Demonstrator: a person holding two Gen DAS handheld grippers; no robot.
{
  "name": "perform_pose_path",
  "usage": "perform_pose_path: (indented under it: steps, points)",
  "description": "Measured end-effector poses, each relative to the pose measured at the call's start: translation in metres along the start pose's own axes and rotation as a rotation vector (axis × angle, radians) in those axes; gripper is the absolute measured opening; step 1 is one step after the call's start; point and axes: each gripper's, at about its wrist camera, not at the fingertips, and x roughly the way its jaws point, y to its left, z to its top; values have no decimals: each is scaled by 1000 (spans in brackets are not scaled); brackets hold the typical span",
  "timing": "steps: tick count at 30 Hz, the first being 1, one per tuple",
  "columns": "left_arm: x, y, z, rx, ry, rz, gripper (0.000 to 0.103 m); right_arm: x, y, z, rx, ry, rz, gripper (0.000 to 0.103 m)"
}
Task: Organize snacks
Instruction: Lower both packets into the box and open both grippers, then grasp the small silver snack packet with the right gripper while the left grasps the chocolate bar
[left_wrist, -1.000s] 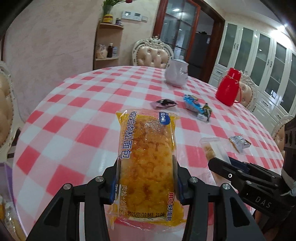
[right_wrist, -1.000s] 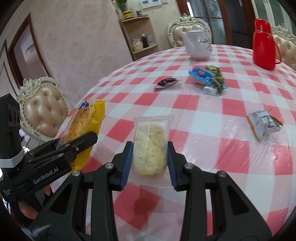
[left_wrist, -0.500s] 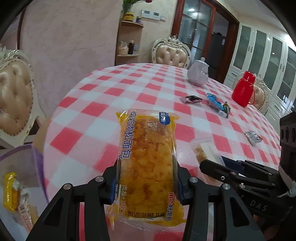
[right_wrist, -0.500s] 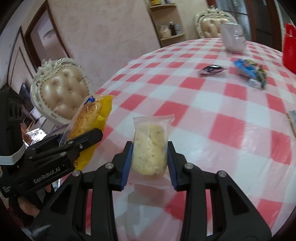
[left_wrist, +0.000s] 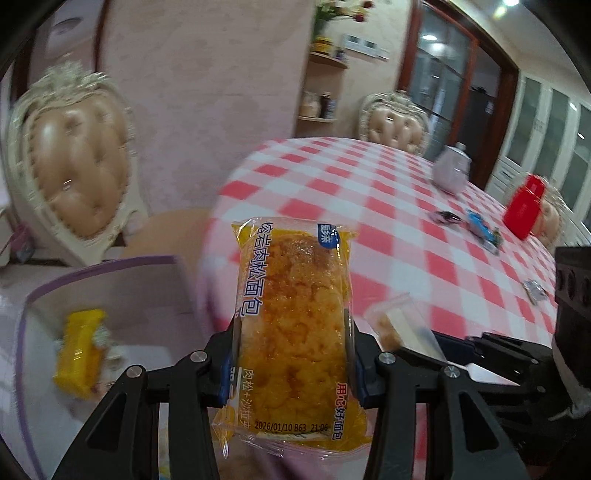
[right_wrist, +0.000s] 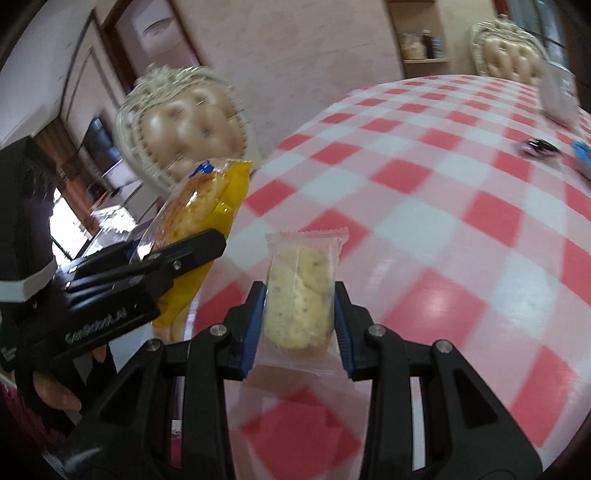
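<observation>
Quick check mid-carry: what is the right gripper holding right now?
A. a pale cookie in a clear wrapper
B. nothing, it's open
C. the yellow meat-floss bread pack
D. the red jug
A: in the right wrist view the right gripper is shut on the clear-wrapped cookie, pinched between its blue pads, while the yellow bread pack sits in the left gripper.

Tablecloth (right_wrist: 424, 192) red-white checked; bread packet (left_wrist: 291, 314) yellow; thermos (left_wrist: 524, 210) red.
</observation>
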Motion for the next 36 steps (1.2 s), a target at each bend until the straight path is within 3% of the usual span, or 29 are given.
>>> perform_pose_path:
  steps: [10, 17, 20, 21, 22, 23, 26, 28, 32, 36]
  points:
    - [-12, 94, -16, -152, 18, 191, 48, 37, 91, -13, -195, 109, 167, 40]
    - [-24, 134, -22, -215, 20, 299, 49, 51, 135, -29, -320, 175, 268, 41]
    - [-30, 140, -19, -263, -12, 376, 60, 50, 145, -34, -368, 174, 272, 43]
    - [-34, 139, -17, -276, -33, 396, 71, 48, 144, -34, -375, 168, 258, 47]
    - [-38, 136, -15, -283, -59, 405, 81, 45, 138, -31, -362, 150, 243, 56]
    - [-41, 130, -12, -280, -83, 406, 83, 41, 130, -27, -339, 134, 242, 64]
    - [-42, 99, 3, -200, -131, 377, 84, 23, 100, -11, -263, 77, 219, 66]
    - [-35, 69, 13, -131, -137, 324, 85, 4, 62, -2, -201, 25, 158, 66]
    - [-7, -9, 31, -4, -112, 136, 85, -31, -14, 6, -46, -62, 24, 68]
    - [24, -102, 48, 90, -96, -75, 85, -79, -99, 2, 108, -120, -207, 70]
